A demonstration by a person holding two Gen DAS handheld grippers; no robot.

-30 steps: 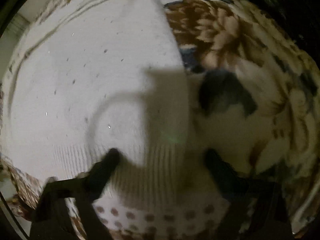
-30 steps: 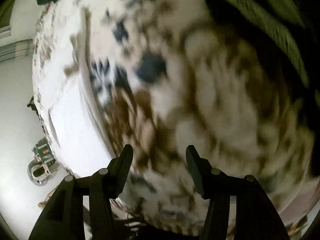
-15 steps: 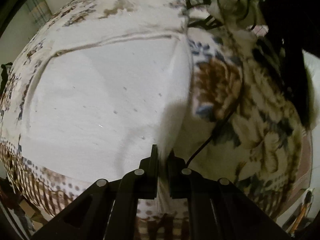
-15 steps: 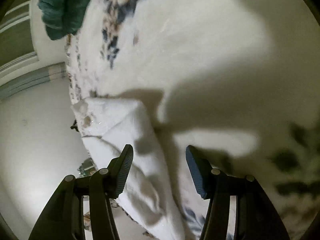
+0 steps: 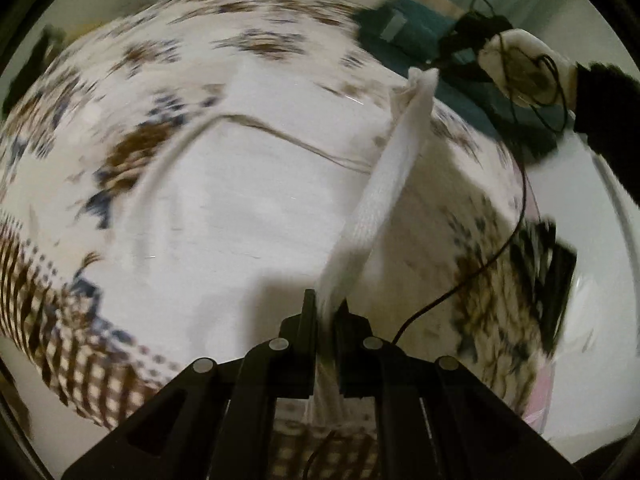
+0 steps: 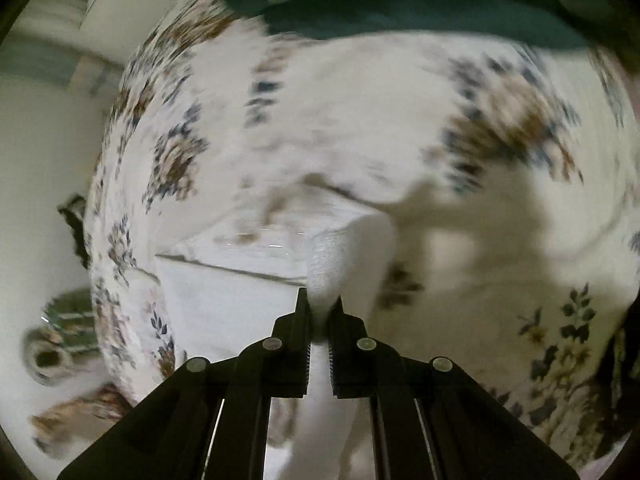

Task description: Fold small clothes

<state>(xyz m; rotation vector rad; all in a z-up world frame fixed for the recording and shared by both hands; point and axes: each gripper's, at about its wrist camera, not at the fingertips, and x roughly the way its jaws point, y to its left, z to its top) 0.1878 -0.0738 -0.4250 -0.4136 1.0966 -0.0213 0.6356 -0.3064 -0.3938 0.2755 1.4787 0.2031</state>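
While your left gripper (image 5: pixel 327 312) is clenching the ribbed hem of the white knit garment (image 5: pixel 248 200), your right gripper (image 6: pixel 319 316), whose jaws have just been closing, is pinching another part of that same hem with cloth between the pads. You are lifting the hem as a taut band between the two, while the body of the garment is lying flat on the floral bedspread (image 5: pixel 132 152) below. This looks like the first fold: the next move is probably calling for you to carry both hands together over the flat body and lay the hem down evenly. Farther out, the bed edge is running close on the right gripper's left side, with pale floor (image 6: pixel 44 184) beyond. A black cable (image 5: pixel 516 216) is trailing across the bedspread, and teal cloth (image 6: pixel 420 8) is lying at the far end.
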